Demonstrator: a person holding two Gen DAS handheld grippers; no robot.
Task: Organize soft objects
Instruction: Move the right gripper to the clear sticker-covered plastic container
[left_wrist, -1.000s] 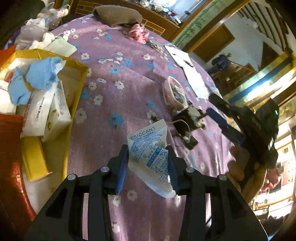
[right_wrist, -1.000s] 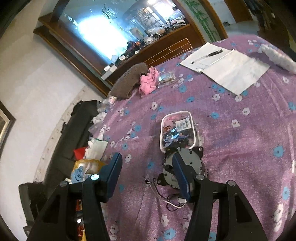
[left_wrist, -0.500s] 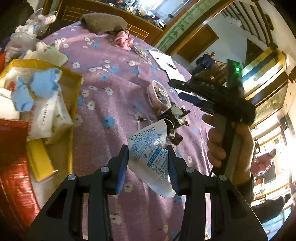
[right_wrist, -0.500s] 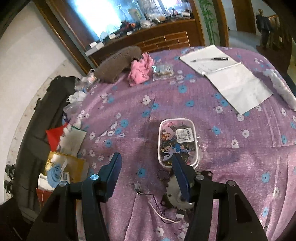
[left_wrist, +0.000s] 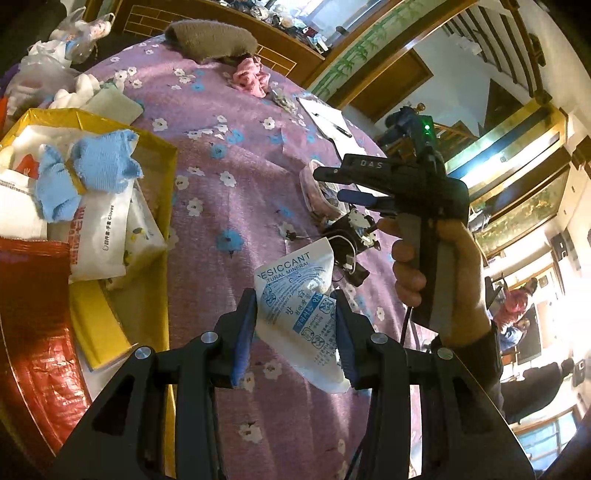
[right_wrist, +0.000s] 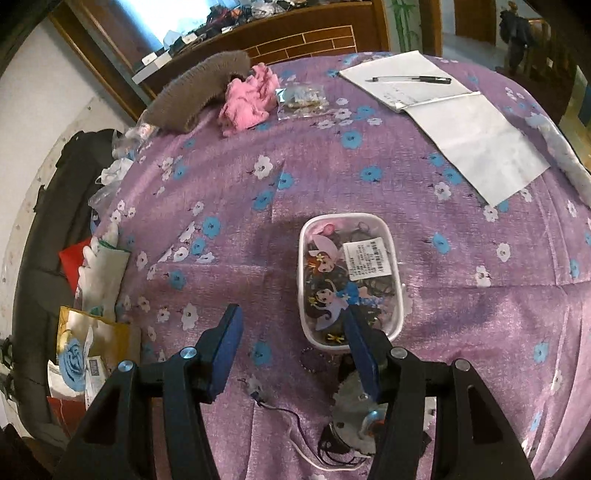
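My left gripper (left_wrist: 293, 332) is shut on a white desiccant packet (left_wrist: 295, 295) with blue print, held above the purple flowered tablecloth (left_wrist: 221, 184). To its left stands a yellow box (left_wrist: 110, 123) holding a blue cloth (left_wrist: 92, 170), a glove packet and a tissue pack. A hand (left_wrist: 443, 266) holds my right gripper (left_wrist: 328, 182) further out over the table. In the right wrist view the right gripper (right_wrist: 291, 347) is open with nothing between its fingers, above the cloth beside a clear plastic box (right_wrist: 347, 280). A pink cloth (right_wrist: 247, 99) and a brown knitted hat (right_wrist: 195, 92) lie at the far edge.
A small motor with wires (right_wrist: 351, 417) lies under the right finger. A notebook with a pen (right_wrist: 443, 107) and a small bag of bits (right_wrist: 301, 98) lie at the far right. White gloves (right_wrist: 99, 273) lie near the yellow box (right_wrist: 92, 354). A red lid (left_wrist: 33, 314) sits at the left.
The right gripper has swung in over the table and tipped down, so the plastic box now sits nearer its fingers. The left gripper still holds the packet and has shifted slightly.
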